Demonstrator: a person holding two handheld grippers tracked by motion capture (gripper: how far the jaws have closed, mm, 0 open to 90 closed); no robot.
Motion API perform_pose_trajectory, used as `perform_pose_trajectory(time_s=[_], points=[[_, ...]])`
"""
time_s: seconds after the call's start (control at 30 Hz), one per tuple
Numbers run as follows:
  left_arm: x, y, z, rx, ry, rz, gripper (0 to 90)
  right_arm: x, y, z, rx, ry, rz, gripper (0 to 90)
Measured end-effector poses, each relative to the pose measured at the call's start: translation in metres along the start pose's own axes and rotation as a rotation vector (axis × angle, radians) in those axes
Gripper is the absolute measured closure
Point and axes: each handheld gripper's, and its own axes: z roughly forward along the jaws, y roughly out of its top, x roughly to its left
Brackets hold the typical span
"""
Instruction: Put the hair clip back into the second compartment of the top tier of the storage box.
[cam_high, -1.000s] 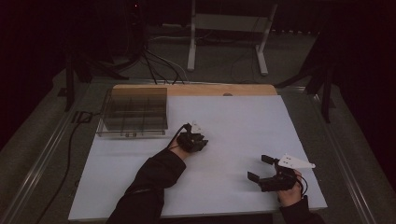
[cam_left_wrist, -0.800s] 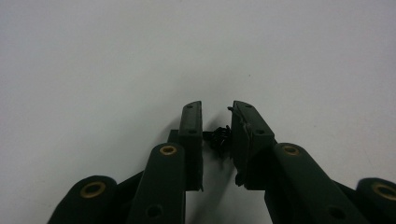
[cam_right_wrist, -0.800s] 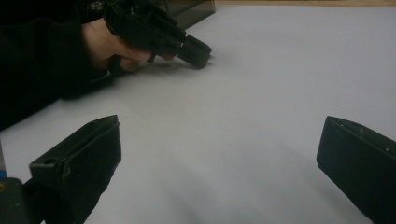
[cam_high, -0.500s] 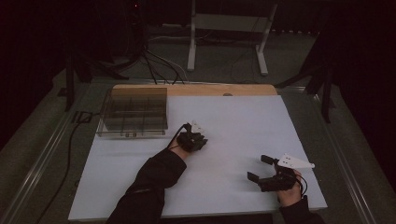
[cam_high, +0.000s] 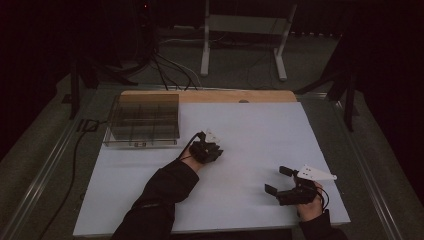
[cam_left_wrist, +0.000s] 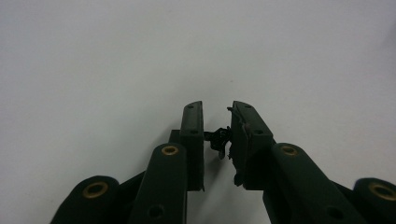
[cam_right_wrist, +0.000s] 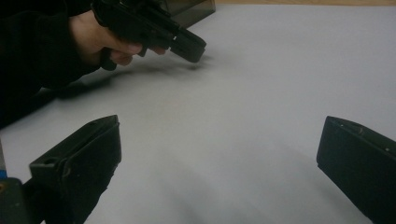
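No visible change from half a second ago. Left gripper (cam_left_wrist: 217, 119) stays nearly closed, pinching a small black part (cam_left_wrist: 219, 137) just above the white table (cam_high: 260, 135). Right gripper (cam_right_wrist: 219, 154) stays wide, empty, near the table's front right.

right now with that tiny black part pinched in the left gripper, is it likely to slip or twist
The tiny black part looks very small and light, so it probably weighs nothing on the left gripper. It bridges the narrow gap and seems caught only at its ends, so it might twist or drop. Its thin, irregular shape suggests it could bend under squeezing.
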Motion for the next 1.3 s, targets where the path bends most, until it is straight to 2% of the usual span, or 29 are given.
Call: perform_pose_trajectory(time_s=[0.33, 0.9, 1.2, 1.3], points=[[-0.008, -0.001, -0.014, -0.005, -0.019, 0.024, 76.9, 0.0, 0.0, 0.0, 0.001, -0.001, 0.002, 0.0], [-0.012, -0.003, -0.039, -0.016, -0.054, 0.033, 76.9, 0.001, 0.0, 0.0, 0.005, -0.01, -0.003, 0.0], [-0.016, 0.001, -0.054, -0.016, -0.08, 0.055, 76.8, 0.0, 0.0, 0.001, 0.006, -0.01, -0.001, 0.0], [-0.017, 0.001, -0.057, -0.016, -0.078, 0.062, 76.9, 0.0, 0.0, 0.001, 0.008, -0.01, 0.0, 0.0]])
